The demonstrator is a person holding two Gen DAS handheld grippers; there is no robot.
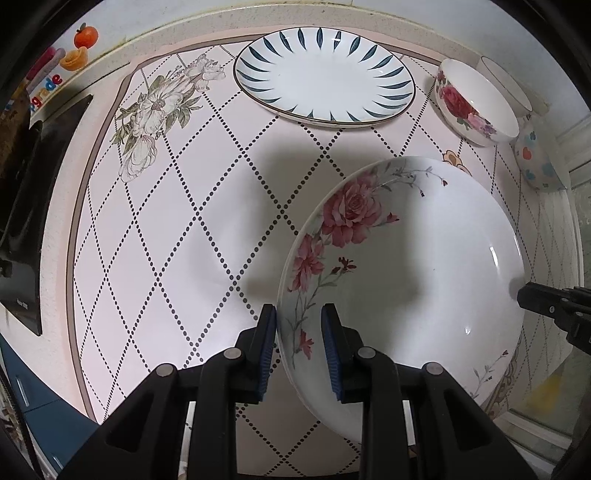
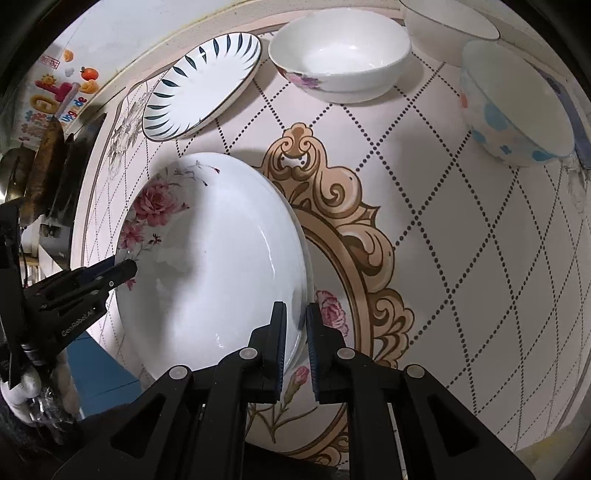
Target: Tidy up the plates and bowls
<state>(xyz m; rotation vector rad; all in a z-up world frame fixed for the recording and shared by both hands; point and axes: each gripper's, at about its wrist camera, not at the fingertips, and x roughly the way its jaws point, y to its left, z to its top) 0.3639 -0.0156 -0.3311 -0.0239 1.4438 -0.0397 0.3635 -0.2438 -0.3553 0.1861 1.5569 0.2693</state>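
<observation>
A large white plate with pink roses (image 1: 406, 277) (image 2: 214, 240) hangs tilted above the patterned table mat (image 1: 184, 221) (image 2: 461, 221). My left gripper (image 1: 301, 314) is shut on its left rim, blue pads on either side of the edge. On the opposite rim my right gripper (image 2: 295, 310) is shut. Each gripper shows in the other's view: the right gripper (image 1: 524, 295) and the left gripper (image 2: 125, 267). A white plate with dark blue leaf marks (image 1: 325, 74) (image 2: 203, 85) lies on the mat at the back.
Three bowls stand at the back right: a rose-printed one (image 1: 476, 103) (image 2: 343, 62), a plain white one (image 1: 506, 85) (image 2: 447, 26), and a bowl with coloured dots (image 1: 535, 158) (image 2: 517, 110). Dark kitchen gear (image 1: 22, 221) lines the left edge below wall stickers (image 1: 74, 48).
</observation>
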